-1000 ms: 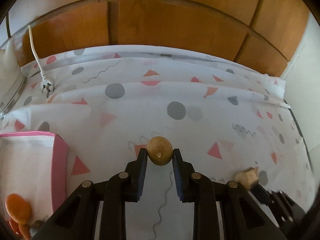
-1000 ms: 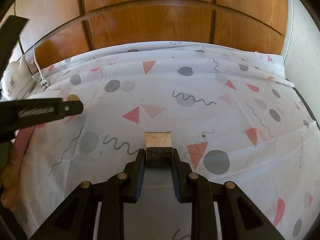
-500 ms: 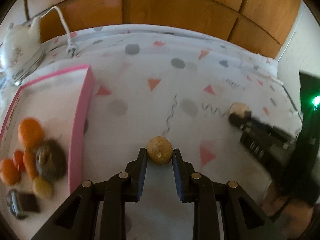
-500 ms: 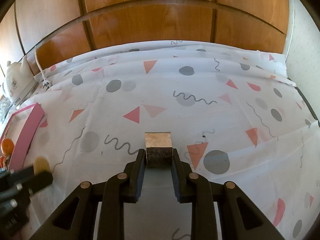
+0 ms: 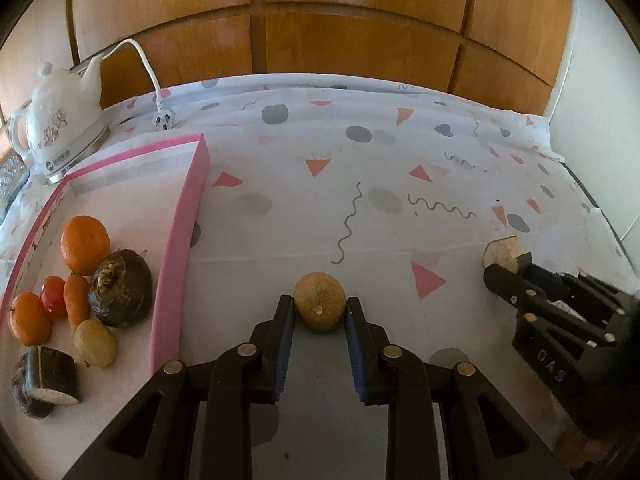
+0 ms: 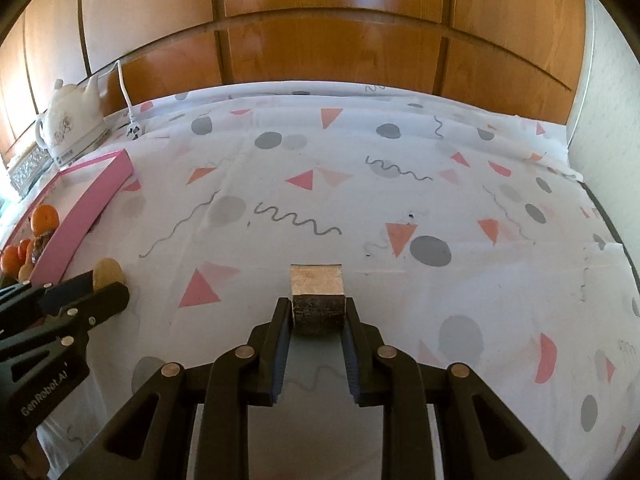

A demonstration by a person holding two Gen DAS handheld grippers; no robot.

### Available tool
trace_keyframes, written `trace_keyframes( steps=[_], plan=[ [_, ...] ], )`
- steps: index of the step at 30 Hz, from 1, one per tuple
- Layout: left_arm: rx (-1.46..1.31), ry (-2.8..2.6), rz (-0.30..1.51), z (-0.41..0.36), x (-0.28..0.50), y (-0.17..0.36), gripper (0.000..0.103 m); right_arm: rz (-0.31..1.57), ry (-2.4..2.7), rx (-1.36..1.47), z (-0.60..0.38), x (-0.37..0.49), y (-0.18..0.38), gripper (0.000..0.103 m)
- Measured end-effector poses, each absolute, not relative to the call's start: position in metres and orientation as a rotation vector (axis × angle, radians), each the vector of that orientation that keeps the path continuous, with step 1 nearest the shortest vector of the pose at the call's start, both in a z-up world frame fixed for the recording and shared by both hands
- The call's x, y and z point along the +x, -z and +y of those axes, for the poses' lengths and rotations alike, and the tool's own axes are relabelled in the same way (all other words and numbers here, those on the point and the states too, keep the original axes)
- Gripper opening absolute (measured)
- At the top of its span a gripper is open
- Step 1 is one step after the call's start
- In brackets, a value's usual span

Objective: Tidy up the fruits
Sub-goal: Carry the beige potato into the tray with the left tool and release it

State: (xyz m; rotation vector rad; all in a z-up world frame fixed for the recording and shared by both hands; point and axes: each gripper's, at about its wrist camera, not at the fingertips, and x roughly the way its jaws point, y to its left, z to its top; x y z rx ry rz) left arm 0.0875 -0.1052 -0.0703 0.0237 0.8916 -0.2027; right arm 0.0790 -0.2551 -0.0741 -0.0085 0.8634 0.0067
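A: Left wrist view: pink-rimmed tray (image 5: 182,216) on the surface (image 5: 360,208), left of the left claw (image 5: 319,309). Inside, two oranges (image 5: 85,244), a small tomato (image 5: 54,295), a carrot (image 5: 76,300), a dark round root (image 5: 122,288), a pale potato (image 5: 95,342), and a dark cut chunk (image 5: 44,376) nearest the camera.

B: And the claws?

A: Left claw clamped on a round brown fruit (image 5: 319,306), outside the tray, to its right. Right claw (image 6: 318,314) gripping a bark-sided cut piece (image 6: 317,296), farther right of the tray.

B: Any writing?

A: "GenRobot.AI" on the left claw's body in the right wrist view; "DAS" on the right claw's body. Small logo on the white kettle (image 5: 56,120) behind the tray, unreadable.
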Motion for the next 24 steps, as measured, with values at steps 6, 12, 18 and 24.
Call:
trace_keyframes(
  steps=[6, 12, 18, 24],
  plan=[
    [-0.003, 0.209, 0.883, -0.099, 0.078, 0.056, 0.025, 0.850, 0.002, -0.023, -0.253, 0.079, 0.076, 0.024],
    [-0.042, 0.214, 0.826, -0.086, 0.065, 0.024, 0.025, 0.845, 0.014, -0.048, -0.249, 0.078, 0.077, 0.024],
    [-0.058, 0.175, 0.765, -0.061, 0.054, -0.004, 0.025, 0.844, 0.024, -0.070, -0.247, 0.078, 0.077, 0.024],
    [-0.083, 0.084, 0.725, -0.021, 0.044, -0.016, 0.026, 0.844, 0.032, -0.088, -0.245, 0.078, 0.077, 0.024]
  ],
)
